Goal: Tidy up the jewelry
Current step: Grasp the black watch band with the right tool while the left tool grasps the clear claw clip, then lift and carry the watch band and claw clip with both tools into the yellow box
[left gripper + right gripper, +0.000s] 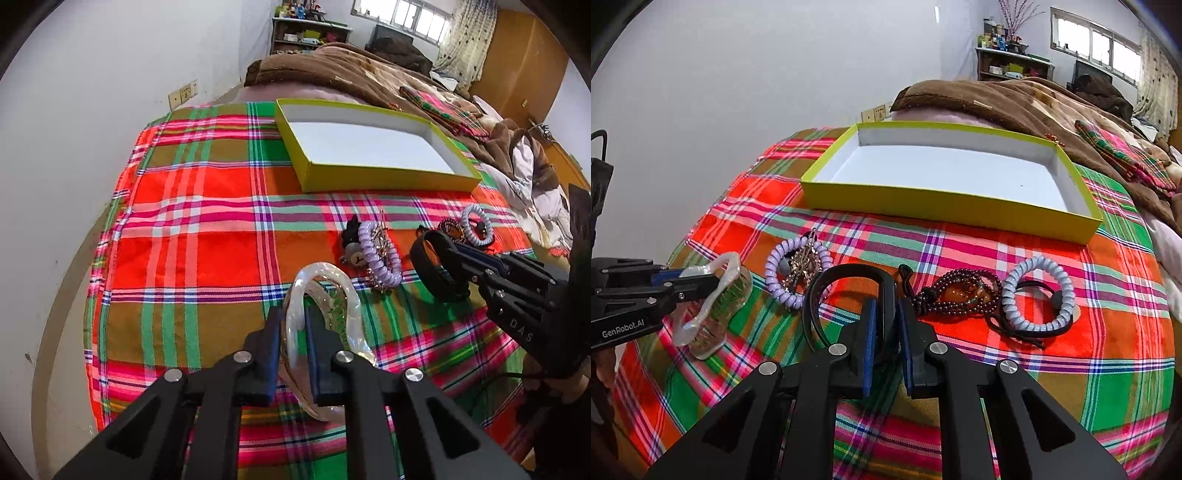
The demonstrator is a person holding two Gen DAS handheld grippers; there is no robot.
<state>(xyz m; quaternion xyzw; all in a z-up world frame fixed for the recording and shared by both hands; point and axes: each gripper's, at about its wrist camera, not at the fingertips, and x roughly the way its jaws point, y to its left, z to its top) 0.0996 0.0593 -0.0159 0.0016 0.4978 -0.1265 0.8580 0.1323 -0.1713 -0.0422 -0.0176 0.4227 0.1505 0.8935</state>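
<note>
My left gripper (294,325) is shut on a pearly white bangle (325,273), held just above the plaid cloth; it also shows in the right wrist view (701,314). My right gripper (886,314) is shut on a black band (846,273), also seen in the left wrist view (432,262). An empty yellow-green box (945,206) with a white inside lies beyond. On the cloth lie a purple coil hair tie (783,291) over a gold piece, a dark bead bracelet (956,291) and a pale blue coil tie (1038,295).
The plaid cloth (207,236) covers a bed end; its left edge drops off beside a white wall (74,110). A brown blanket (1015,99) is heaped behind the box. A shelf and window stand at the far back.
</note>
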